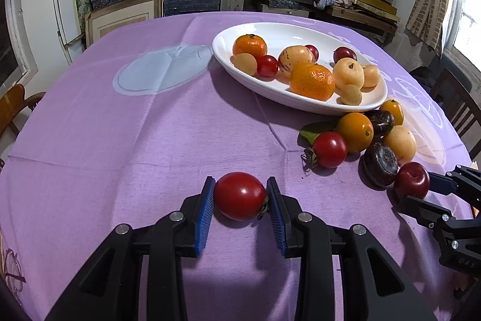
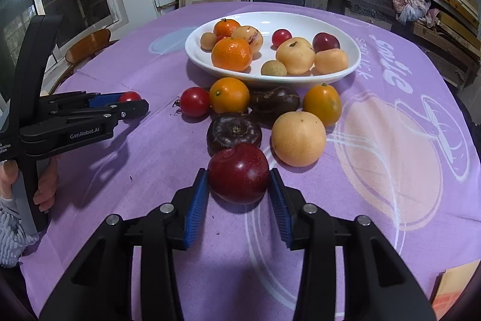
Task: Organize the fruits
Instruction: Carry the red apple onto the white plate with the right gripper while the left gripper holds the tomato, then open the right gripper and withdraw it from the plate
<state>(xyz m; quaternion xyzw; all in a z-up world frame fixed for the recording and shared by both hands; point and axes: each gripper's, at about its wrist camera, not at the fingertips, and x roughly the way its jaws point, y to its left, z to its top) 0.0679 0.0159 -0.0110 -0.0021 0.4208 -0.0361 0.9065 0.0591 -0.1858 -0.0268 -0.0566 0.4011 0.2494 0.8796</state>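
Note:
My left gripper (image 1: 240, 181) is shut on a red tomato (image 1: 239, 197) that rests on the purple cloth near the front; from the right wrist view it shows at the left (image 2: 132, 106), held by a hand (image 2: 45, 179). My right gripper (image 2: 239, 175) has both blue pads against a dark red plum (image 2: 239, 173) on the cloth; it is shut on it. In the left wrist view that plum (image 1: 412, 182) sits at the far right. A white oval dish (image 2: 300, 21) behind holds oranges, pale yellow fruits and small red ones.
Loose fruit lies between the plum and the dish: a red tomato (image 2: 194, 101), two oranges (image 2: 229, 95), two dark brown fruits (image 2: 234, 130) and a pale yellow one (image 2: 298, 138). Chairs (image 1: 457, 101) stand round the table. Shelves of boxes fill the back wall.

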